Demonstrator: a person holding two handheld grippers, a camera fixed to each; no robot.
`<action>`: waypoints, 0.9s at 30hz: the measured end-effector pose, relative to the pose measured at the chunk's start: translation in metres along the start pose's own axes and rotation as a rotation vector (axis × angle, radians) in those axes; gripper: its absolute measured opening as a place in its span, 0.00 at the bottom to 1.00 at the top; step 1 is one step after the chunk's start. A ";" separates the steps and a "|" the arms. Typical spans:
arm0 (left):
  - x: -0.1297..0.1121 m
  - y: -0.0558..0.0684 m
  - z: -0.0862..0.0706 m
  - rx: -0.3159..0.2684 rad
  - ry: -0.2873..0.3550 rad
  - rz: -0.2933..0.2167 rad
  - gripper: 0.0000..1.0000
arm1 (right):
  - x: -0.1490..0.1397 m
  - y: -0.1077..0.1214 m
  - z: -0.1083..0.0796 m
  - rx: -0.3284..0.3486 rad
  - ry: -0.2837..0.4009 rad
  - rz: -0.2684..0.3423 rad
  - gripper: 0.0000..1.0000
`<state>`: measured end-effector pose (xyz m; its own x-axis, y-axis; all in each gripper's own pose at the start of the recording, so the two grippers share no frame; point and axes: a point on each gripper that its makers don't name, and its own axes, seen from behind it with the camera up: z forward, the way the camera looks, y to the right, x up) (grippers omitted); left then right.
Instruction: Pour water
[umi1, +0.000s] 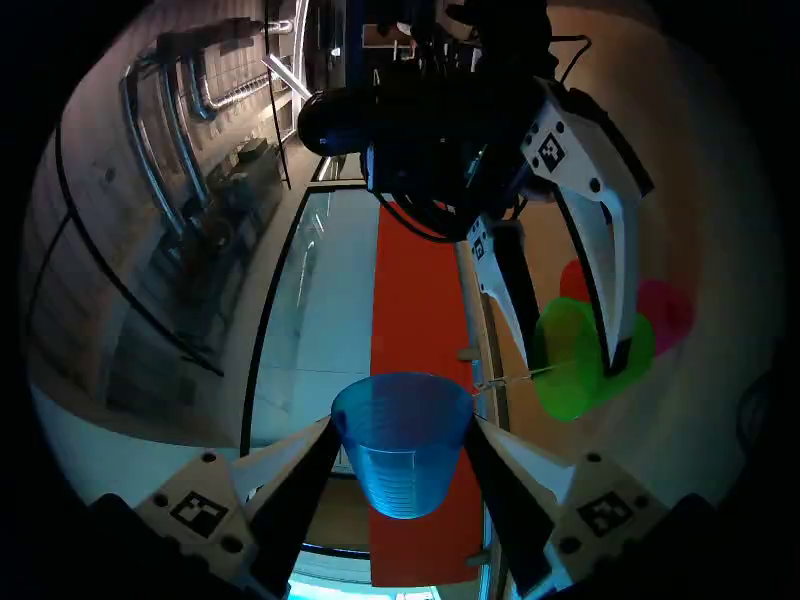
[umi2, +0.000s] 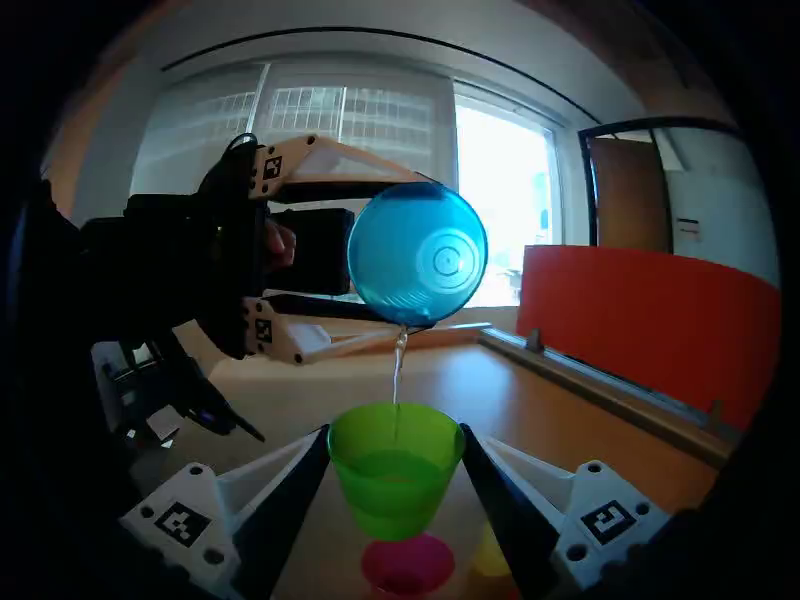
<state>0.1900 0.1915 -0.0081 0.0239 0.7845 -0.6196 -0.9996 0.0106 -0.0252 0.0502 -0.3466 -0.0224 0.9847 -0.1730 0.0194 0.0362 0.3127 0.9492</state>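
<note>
Daylit room with tall windows (umi2: 500, 180) and a brown door (umi2: 625, 190) at the back, as seen in the right gripper view. A wooden table (umi2: 560, 400) runs across the lower field, and a red partition (umi2: 650, 320) stands along its far edge.

Left gripper (umi1: 402, 430): in its own view both fingers press on the sides of a blue cup (umi1: 402, 445), which sits between them. In the right gripper view this gripper appears farther off, above the table, with the blue cup tipped so that its mouth and inner base face the camera.

Right gripper (umi2: 395, 435): its fingers are closed against either side of a green cup (umi2: 395, 480), upright and partly filled. In the left gripper view this gripper reaches in from the top of the field, the green cup clamped at its fingertips.

Below the green cup in the right gripper view are a pink cup (umi2: 407, 565) and, just beside it, a yellow cup (umi2: 490, 565). Whether the green cup touches them cannot be told.

A thin stream of water (umi2: 398, 370) falls from the lower rim of the blue cup, directly above, into the green cup.
</note>
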 end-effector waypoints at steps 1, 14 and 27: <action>0.000 0.000 0.000 0.000 0.000 0.001 0.85 | 0.000 0.000 0.000 0.000 0.000 0.000 0.94; 0.002 0.004 0.000 -0.004 0.001 0.007 0.85 | -0.001 0.002 -0.001 -0.002 0.001 0.003 0.94; -0.001 0.001 0.003 0.006 0.000 -0.008 0.85 | 0.000 0.002 0.000 -0.003 0.002 0.000 0.94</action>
<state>0.1890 0.1922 -0.0049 0.0320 0.7846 -0.6192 -0.9995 0.0204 -0.0258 0.0504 -0.3458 -0.0206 0.9850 -0.1715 0.0186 0.0370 0.3152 0.9483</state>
